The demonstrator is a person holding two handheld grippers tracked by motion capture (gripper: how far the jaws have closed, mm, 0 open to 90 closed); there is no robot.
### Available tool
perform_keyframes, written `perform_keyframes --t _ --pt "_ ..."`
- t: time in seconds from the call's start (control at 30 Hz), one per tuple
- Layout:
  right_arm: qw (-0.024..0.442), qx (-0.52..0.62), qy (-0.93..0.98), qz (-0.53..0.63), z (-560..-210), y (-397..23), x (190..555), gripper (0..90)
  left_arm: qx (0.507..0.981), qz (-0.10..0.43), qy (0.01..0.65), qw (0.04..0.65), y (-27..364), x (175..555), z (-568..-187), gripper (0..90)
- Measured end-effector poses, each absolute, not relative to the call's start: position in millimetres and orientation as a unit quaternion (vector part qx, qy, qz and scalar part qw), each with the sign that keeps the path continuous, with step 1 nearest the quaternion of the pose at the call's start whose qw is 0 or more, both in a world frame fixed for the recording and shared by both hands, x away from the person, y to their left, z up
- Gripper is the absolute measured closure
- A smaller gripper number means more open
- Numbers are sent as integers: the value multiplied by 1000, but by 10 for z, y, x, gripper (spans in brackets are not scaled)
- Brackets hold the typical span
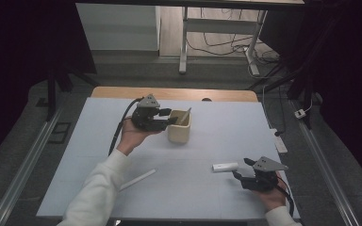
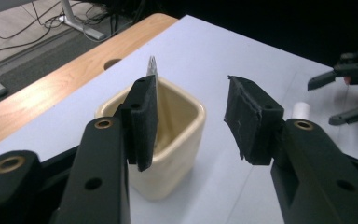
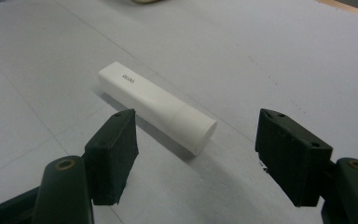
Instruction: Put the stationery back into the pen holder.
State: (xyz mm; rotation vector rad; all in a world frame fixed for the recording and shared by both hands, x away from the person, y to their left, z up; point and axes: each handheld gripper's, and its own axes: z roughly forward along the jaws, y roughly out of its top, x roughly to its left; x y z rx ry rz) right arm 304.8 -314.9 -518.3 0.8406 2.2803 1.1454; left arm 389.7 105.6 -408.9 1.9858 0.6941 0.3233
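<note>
High view shows the left tool held up beside a cream cup near the middle of the desk, with a flat stick leaning inside the cup. Left gripper view shows its jaws about half open with nothing between the pads, the cup just beyond them. Right gripper view shows the right tool wide open and empty, low over the desk, with a white tube lying just ahead of its jaws; a white strip lies near the front left.
</note>
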Motion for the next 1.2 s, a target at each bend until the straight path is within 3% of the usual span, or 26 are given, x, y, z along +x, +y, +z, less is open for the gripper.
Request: perform_keyframes --t 0.53,1.2 --pt "223 304 828 415 -5187 -3147 3049 291 835 129 283 454 1195 3679 -4190 501" --pt "224 306 827 415 -5186 -3146 3045 292 862 108 304 392 1307 3636 -4451 383"
